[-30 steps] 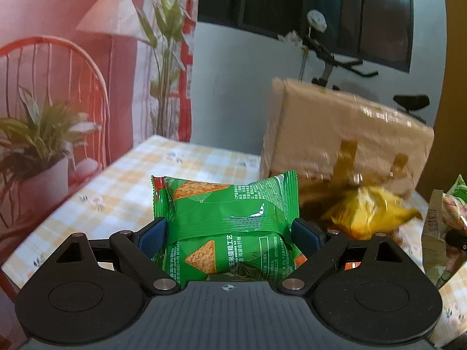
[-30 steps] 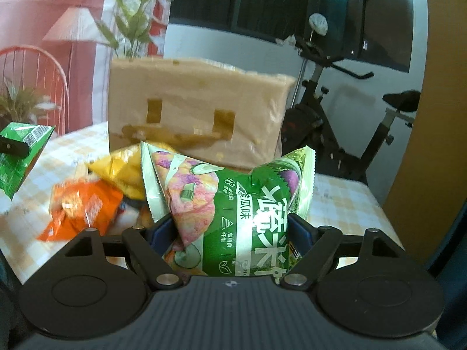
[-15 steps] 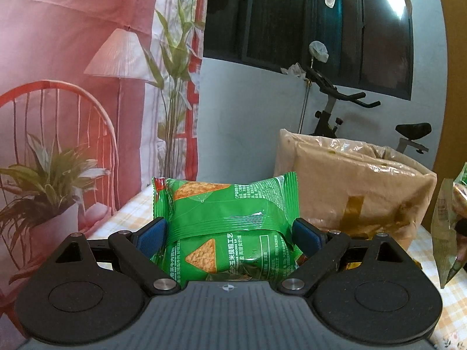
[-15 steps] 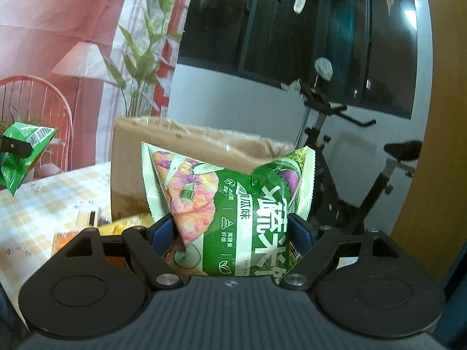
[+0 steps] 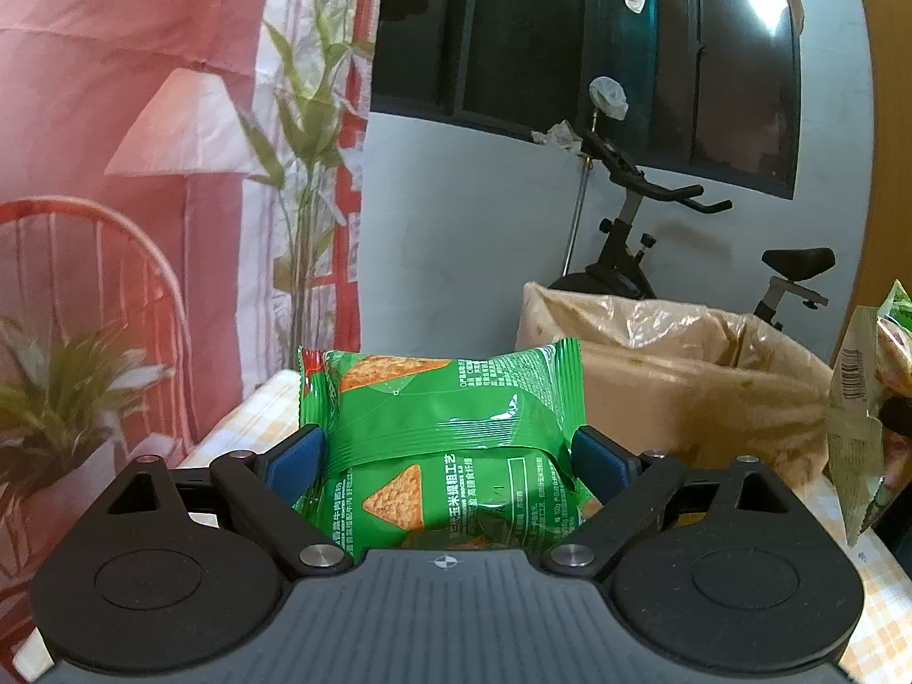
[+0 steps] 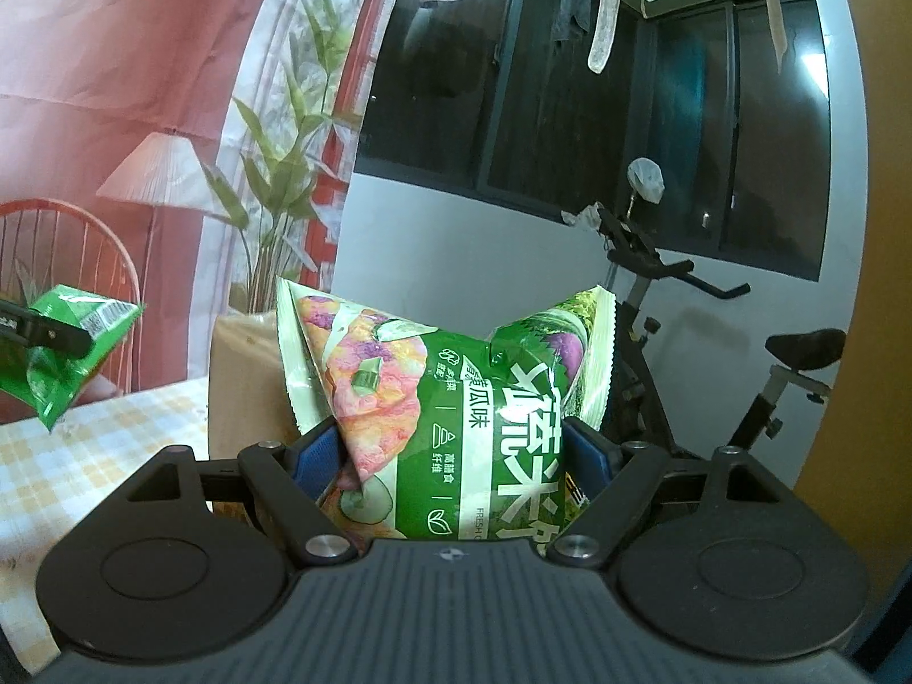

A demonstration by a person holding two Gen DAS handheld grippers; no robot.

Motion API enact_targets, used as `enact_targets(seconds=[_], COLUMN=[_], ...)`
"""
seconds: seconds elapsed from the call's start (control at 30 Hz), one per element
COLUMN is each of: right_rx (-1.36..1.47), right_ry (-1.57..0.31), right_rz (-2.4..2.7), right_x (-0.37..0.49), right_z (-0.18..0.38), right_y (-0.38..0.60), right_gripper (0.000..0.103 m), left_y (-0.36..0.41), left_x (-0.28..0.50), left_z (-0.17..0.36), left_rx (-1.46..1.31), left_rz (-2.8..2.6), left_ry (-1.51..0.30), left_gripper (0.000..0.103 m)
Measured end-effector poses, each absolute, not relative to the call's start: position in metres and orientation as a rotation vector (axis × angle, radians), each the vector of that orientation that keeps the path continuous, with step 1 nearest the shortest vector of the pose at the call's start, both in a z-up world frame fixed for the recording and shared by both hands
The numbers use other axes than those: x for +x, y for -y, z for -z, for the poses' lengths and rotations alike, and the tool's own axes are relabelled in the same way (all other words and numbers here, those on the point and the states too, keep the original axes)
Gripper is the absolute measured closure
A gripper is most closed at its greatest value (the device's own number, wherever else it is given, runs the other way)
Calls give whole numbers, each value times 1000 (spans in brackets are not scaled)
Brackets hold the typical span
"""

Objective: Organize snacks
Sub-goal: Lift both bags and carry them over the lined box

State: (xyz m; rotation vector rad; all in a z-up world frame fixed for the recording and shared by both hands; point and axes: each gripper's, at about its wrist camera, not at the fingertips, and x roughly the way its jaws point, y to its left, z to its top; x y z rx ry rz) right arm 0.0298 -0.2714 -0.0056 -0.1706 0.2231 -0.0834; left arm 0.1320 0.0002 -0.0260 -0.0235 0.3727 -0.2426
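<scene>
Gripping a green chip packet (image 5: 450,444) between its blue pads (image 5: 296,464), the left claw (image 5: 447,467) holds it clear above the checked table (image 5: 251,416). The packet is pinched at both sides and bulges forward. Beyond it and to the right stands an open cardboard box (image 5: 672,376) with a plastic liner, its mouth facing up. The right claw (image 6: 450,450) is clamped on a green-and-white crisp bag (image 6: 456,399), which is creased and folded upward at both corners. This bag hangs in front of the same box (image 6: 245,376); whether it is over the opening cannot be judged from this angle. Each wrist view catches the other claw's snack at its edge. An exercise bike (image 6: 684,296) stands behind against the wall.
</scene>
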Motion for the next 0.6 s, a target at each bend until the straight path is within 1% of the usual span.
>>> enact_targets(seconds=[0.23, 0.6], right_rx=[-175, -172], right_ry=[-211, -193], right_rz=[87, 71], right_x=[51, 94], right_z=[-10, -25], right_y=[282, 295], right_gripper=[21, 21], left_y=[9, 41], left_x=[155, 186], left_z=[13, -18], left_rx=[-17, 1], left_rz=[274, 367], left_ry=[-363, -296], left_gripper=[9, 7])
